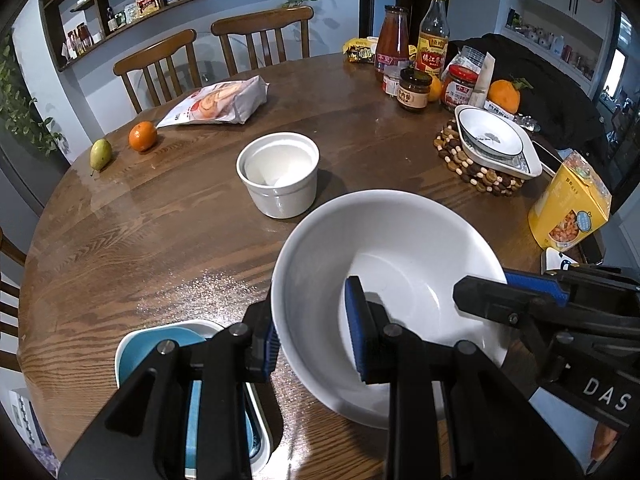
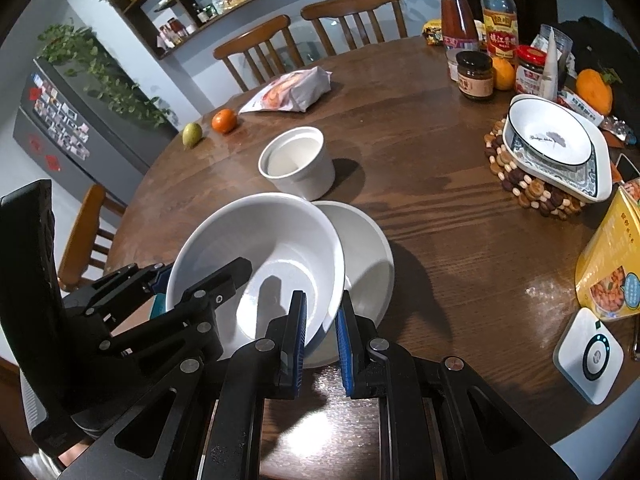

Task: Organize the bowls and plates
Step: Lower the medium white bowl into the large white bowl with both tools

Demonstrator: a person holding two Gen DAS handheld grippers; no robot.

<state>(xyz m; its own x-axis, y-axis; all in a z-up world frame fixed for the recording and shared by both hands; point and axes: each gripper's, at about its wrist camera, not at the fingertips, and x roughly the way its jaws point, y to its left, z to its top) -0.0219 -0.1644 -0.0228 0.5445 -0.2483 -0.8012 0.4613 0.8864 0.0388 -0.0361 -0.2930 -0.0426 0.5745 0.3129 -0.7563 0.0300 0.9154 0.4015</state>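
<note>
White bowl held tilted above the table, gripped on two sides of its rim. Left gripper fingers pinch the near rim, one pad outside the wall, one inside. Right gripper fingers pinch the opposite rim edge the same way, gap narrow, wall between the pads. Two-handed hold likely for stability, wide bowl, thin rim.

Under it, in the right wrist view, a second white bowl sits on the table, partly covered by the held one; looks like a nesting stack in progress, lowering not finished, cannot tell if the two bowls touch. The tilt would let the low edge enter first.

Small white ramekin stands just behind, apart from both bowls, upright. Patterned bowl already nested in a square dish on a beaded trivet at the far right, so stacking by shape seems the scheme. Blue plate in a white tray sits near the table edge, under the left gripper.

Risk: rim slip if the grippers let go unevenly.
</note>
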